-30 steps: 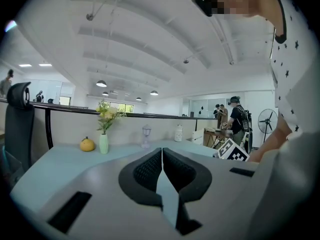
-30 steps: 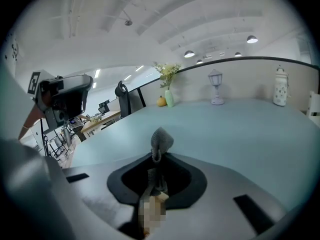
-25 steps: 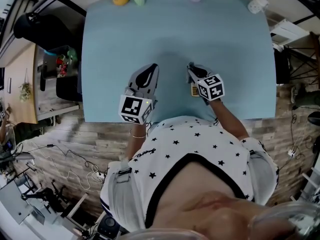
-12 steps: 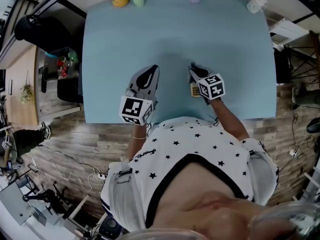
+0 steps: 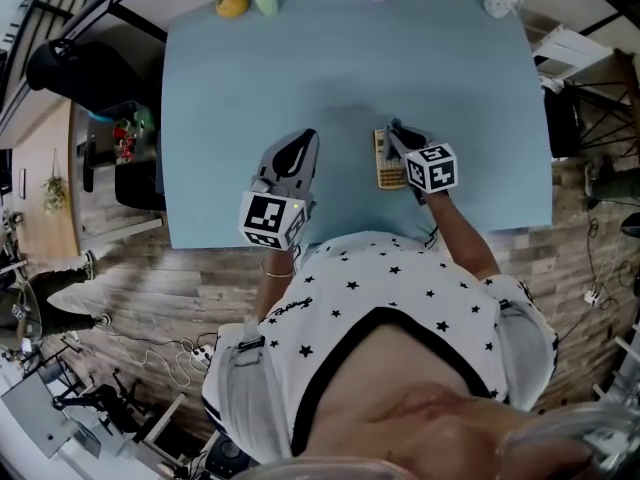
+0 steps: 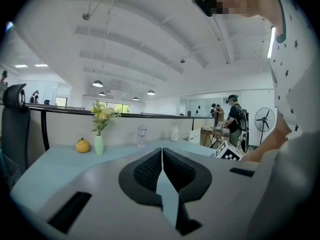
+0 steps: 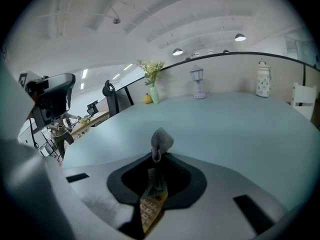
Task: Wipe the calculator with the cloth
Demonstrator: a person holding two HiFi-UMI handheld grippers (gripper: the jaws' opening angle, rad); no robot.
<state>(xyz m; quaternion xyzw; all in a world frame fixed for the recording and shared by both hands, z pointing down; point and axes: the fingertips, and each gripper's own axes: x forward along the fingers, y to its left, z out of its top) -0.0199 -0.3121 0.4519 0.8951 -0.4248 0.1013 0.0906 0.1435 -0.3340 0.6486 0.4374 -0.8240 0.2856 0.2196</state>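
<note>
Much of the calculator (image 5: 384, 164) is hidden. In the head view the right gripper (image 5: 397, 134) lies over its right edge. In the right gripper view only a strip of pale keys shows through the gap below the jaws. Its screen cannot be made out, so which end is the top is unclear. The cloth (image 7: 161, 141) is a small grey wad, and in the head view it is too small to tell from the gripper's tip. The person's starred shirt (image 5: 380, 298) covers part of the near edge of the table (image 5: 450, 78).

The calculator lies flat close to the table's near edge, a little right of the middle, with its long axis running near to far. The right gripper is clamped on the cloth, whose tuft sticks out past the jaw tips above the calculator. Whether the cloth touches the keys cannot be told. The left gripper (image 5: 287, 168) is to the left of the calculator and apart from it. Its jaws are pressed together with nothing between them, and it points toward the far edge.
</note>
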